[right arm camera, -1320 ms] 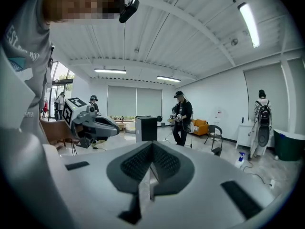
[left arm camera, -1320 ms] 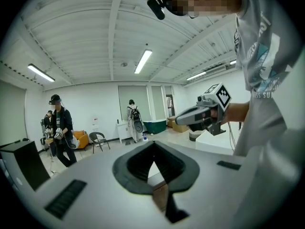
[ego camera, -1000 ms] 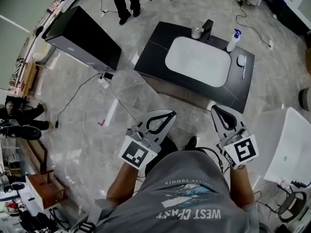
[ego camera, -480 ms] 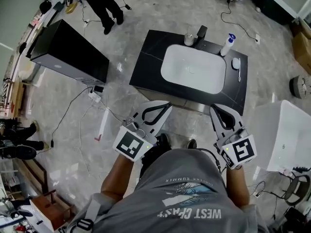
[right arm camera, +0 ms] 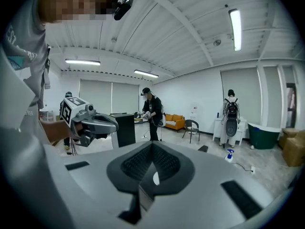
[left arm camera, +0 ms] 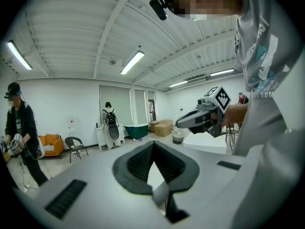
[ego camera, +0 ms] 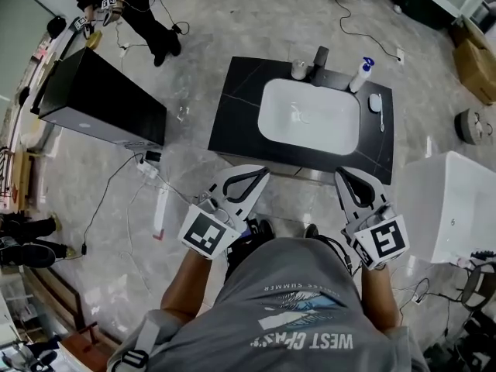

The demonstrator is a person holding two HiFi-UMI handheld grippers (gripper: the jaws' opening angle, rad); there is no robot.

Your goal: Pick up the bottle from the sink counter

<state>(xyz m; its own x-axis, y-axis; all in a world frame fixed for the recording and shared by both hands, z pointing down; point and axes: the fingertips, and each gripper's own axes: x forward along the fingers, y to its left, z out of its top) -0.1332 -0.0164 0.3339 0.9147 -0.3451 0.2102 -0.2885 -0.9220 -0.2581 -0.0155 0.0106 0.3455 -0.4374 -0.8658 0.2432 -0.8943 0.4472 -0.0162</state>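
The bottle (ego camera: 359, 74) is white with a blue spray top and stands at the back right of the black sink counter (ego camera: 232, 111), beside the faucet (ego camera: 320, 56). A white basin (ego camera: 310, 116) fills the counter's middle. In the head view both grippers hang side by side over the floor, short of the counter's front edge. My left gripper (ego camera: 265, 172) (left arm camera: 153, 145) is shut and holds nothing. My right gripper (ego camera: 341, 174) (right arm camera: 152, 145) is shut and holds nothing. In the right gripper view a small white bottle with a blue top (right arm camera: 229, 155) shows far ahead.
A small cup (ego camera: 298, 70) and a toothbrush (ego camera: 382, 111) sit on the counter. A black cabinet (ego camera: 101, 99) stands to the left and a white tub (ego camera: 446, 208) to the right. Cables (ego camera: 147, 169) cross the floor. A person (ego camera: 132, 6) stands at the far left.
The sink counter has shifted toward the middle of the head view and squared up. Both grippers stay shut and keep their places in front of the body.
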